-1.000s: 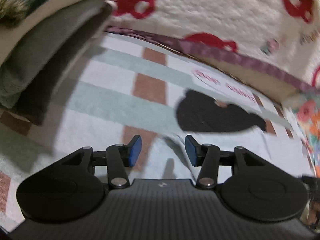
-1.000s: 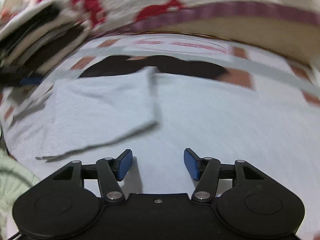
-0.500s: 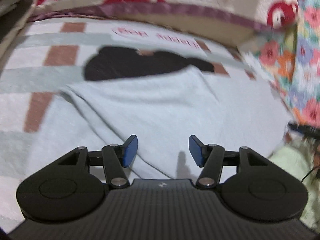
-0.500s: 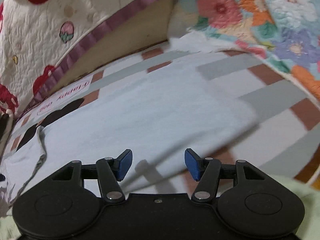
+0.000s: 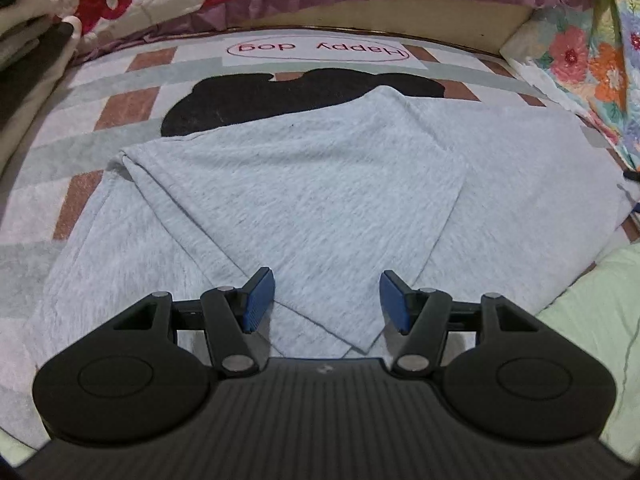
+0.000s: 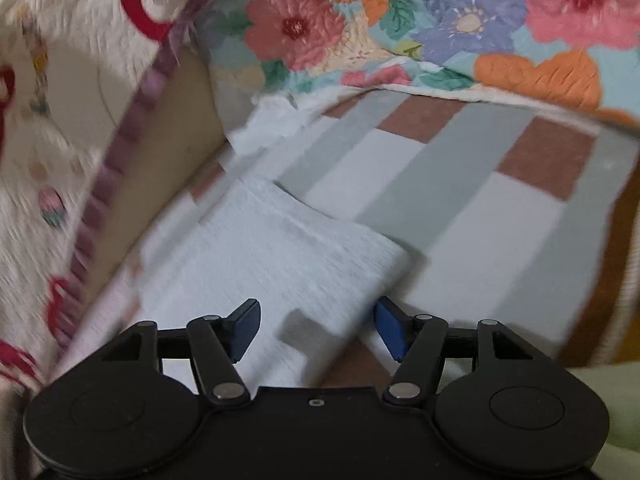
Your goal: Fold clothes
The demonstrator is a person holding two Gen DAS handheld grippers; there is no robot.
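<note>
Left gripper (image 5: 327, 300) jaws spread, holding nothing, hovering over the near corner of the folded flap. Right gripper (image 6: 316, 330) also spread and empty, above the garment's right edge; that view is motion-blurred. Grey garment (image 5: 320, 184) lies flat on the checked blanket (image 5: 132, 100), partly covering the black dog print (image 5: 248, 96). Progress: one side looks folded diagonally across the middle, flap resting on the body; right side (image 6: 280, 256) lies unfolded, so I'd judge it early to midway. Fabric is light heather grey knit, soft, few creases, edges clean. Floral quilt (image 6: 460, 28) just beyond
</note>
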